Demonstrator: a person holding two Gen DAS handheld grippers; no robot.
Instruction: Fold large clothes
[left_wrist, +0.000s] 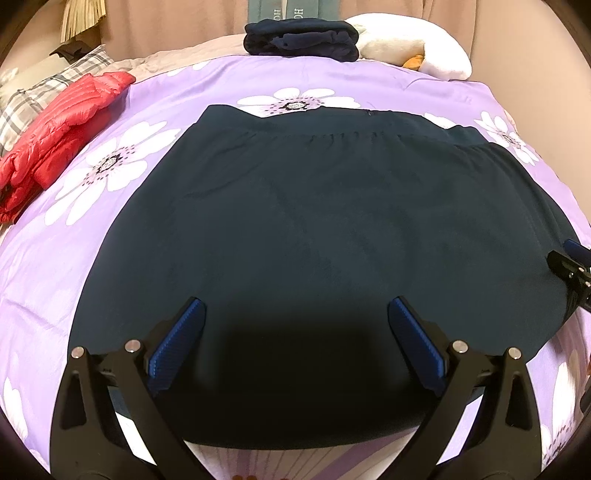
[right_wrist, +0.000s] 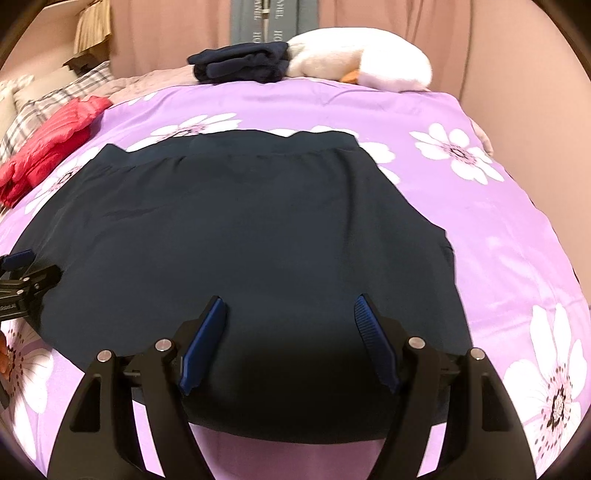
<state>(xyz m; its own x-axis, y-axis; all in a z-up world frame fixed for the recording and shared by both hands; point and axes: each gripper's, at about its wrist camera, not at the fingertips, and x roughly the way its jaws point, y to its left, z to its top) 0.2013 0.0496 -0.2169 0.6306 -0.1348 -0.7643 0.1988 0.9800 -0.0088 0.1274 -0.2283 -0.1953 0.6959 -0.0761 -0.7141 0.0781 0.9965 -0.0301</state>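
A dark skirt (left_wrist: 325, 229) lay spread flat across the middle of the bed (left_wrist: 207, 85), on a purple cover printed with white flowers. Its gathered waistband pointed toward the far edge of the bed and its wide hem toward the near edge.

The left gripper (left_wrist: 295, 343) hovered over the near hem with its blue pads (left_wrist: 173, 347) spread wide, nothing pinched between them. The right gripper (right_wrist: 291, 339) hung over the same near hem, further along toward the right edge, its jaws also set well apart and closing on nothing. In each wrist view the other gripper showed at the side of the picture, just beside the skirt's edge.

A red puffer jacket (left_wrist: 62, 129) lay crumpled near the left edge of the bed, next to a plaid pillow (left_wrist: 44, 88). At the far edge sat a folded pile of dark clothes (left_wrist: 301, 40), touching a white plush toy (left_wrist: 410, 48) with an orange part.
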